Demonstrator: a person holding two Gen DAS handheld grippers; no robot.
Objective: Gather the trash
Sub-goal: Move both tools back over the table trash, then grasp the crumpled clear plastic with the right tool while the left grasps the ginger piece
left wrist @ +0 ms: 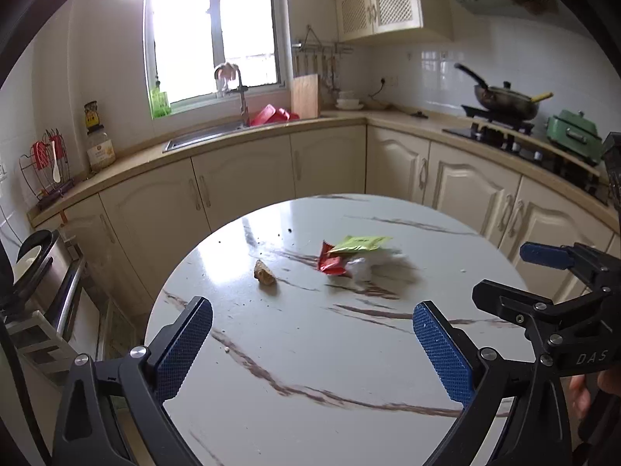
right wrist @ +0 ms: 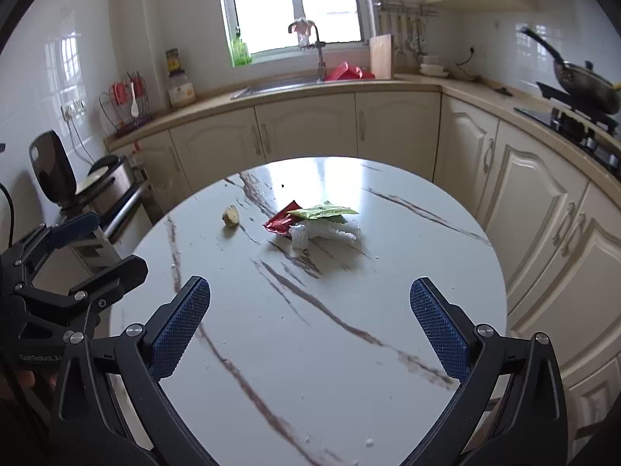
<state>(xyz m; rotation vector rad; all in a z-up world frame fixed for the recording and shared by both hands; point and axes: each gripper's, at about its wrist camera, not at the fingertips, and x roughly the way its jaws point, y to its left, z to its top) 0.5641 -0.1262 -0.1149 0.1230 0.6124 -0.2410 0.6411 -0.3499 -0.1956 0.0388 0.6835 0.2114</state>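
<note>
On the round marble table [left wrist: 310, 349] [right wrist: 310, 330] lies a small heap of trash: a red wrapper [left wrist: 330, 262] [right wrist: 280, 222], a green wrapper [left wrist: 359, 243] [right wrist: 324, 211] and crumpled white plastic [left wrist: 363, 268] [right wrist: 322, 233]. A brown food scrap [left wrist: 265, 272] [right wrist: 230, 216] lies to their left. My left gripper [left wrist: 312, 334] is open and empty over the near table. My right gripper [right wrist: 310, 314] is open and empty, also short of the trash. The right gripper shows at the right edge of the left wrist view [left wrist: 516, 275].
Cream cabinets and a counter with a sink [left wrist: 209, 134] [right wrist: 279, 85] curve behind the table. A wok [left wrist: 504, 99] sits on the stove at right. A cooker on a metal rack [right wrist: 104, 186] stands left of the table. Small crumbs dot the tabletop.
</note>
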